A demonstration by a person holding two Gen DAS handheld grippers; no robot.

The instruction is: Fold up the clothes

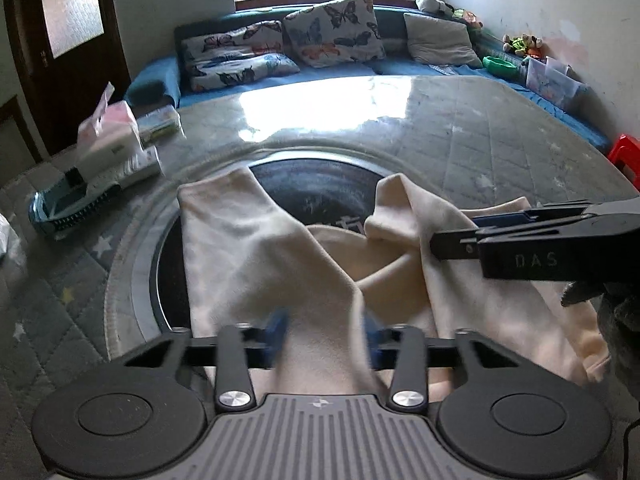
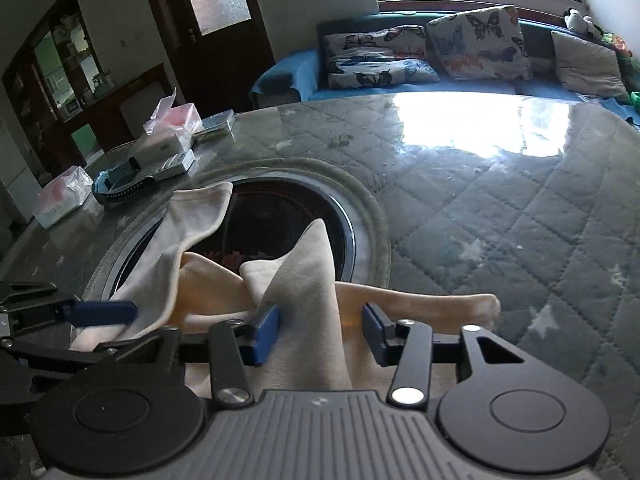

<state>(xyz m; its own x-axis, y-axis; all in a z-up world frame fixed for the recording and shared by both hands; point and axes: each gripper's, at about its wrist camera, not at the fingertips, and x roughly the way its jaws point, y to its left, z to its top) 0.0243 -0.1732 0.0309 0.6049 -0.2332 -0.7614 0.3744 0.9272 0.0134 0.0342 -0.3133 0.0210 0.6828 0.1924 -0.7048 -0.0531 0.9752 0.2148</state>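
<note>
A: Where is the cream garment (image 1: 256,248) lying?

B: It is draping over the dark round inset (image 1: 316,196) of the quilted table (image 1: 460,128), two ends pointing away.

A: And the grippers?

B: The left gripper (image 1: 325,336) is straddling one fold, its blurred pads apparently touching cloth. The right gripper (image 2: 320,330) is straddling another; one pad (image 2: 266,332) is touching, the other standing clear.

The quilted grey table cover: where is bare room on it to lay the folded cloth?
The quilted grey table cover lies bare from the round dark inset toward the blue sofa and rightward. It is crowded beside the inset, by the white boxes and the blue toy car.
</note>
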